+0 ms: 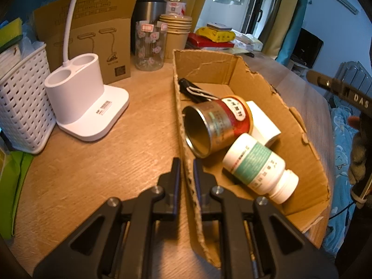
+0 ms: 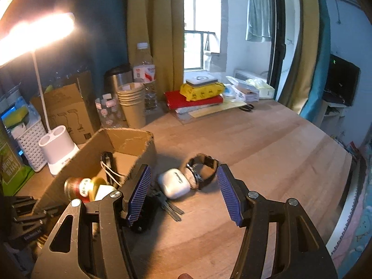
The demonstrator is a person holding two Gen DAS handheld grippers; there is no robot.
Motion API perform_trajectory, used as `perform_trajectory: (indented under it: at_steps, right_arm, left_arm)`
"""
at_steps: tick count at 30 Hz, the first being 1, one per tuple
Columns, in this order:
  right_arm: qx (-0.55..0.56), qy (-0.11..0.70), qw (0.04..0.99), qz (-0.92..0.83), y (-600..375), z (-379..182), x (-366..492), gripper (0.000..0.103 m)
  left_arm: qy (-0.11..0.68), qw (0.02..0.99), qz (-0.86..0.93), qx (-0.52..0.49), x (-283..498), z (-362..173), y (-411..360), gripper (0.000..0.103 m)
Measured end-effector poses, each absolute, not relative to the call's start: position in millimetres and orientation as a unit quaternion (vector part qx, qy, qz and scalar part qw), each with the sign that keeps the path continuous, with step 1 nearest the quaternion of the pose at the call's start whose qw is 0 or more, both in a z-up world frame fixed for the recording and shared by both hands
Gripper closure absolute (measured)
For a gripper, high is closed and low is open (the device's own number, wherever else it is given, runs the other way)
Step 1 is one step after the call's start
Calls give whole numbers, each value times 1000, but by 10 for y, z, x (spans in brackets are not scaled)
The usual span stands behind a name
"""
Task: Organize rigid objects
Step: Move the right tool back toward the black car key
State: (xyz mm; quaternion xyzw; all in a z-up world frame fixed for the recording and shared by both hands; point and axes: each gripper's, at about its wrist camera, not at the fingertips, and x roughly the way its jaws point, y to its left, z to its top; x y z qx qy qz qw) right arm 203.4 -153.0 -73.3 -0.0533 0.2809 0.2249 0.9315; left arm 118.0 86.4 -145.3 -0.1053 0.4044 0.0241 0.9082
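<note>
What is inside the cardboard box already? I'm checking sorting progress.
Cardboard box holds a tin can, pill bottle, white box and black corded item; anything beneath them is hidden.

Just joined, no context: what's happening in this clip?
A person with two handheld grippers is tidying small items into a cardboard box on a wooden desk. The left gripper is clamped on the box's near wall, apparently steadying it. The box already holds a tin, a pill bottle, a small white box and a black corded item. The right gripper is open above the desk, facing an earbud case, a watch and keys not yet boxed.
</note>
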Motion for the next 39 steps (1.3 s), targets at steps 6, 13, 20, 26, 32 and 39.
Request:
perform_trajectory:
  at_steps: [6, 13, 20, 26, 32, 39]
  right_arm:
    - [-51, 301, 925, 228, -1563, -923, 2062, 40]
    - [-54, 319, 907, 269, -1431, -1118, 2033, 40]
    - [-51, 348, 887, 301, -1344, -1305, 2032, 40]
    - [-69, 372, 870, 316, -1196, -1431, 2041, 40]
    - [-70, 387, 864, 314, -1185, -1482, 2087, 40]
    - [-68, 388, 869, 300, -1239, -1482, 2117, 39]
  left_arm:
    - [404, 908, 25, -105, 1178, -1442, 874, 91]
    - [405, 908, 24, -107, 1175, -1439, 876, 91]
    - [406, 907, 22, -112, 1204, -1441, 912, 91]
    - [408, 905, 20, -115, 1220, -1459, 920, 91]
    - [410, 905, 18, -113, 1243, -1472, 915, 91]
    - [409, 905, 19, -111, 1235, -1474, 908, 91]
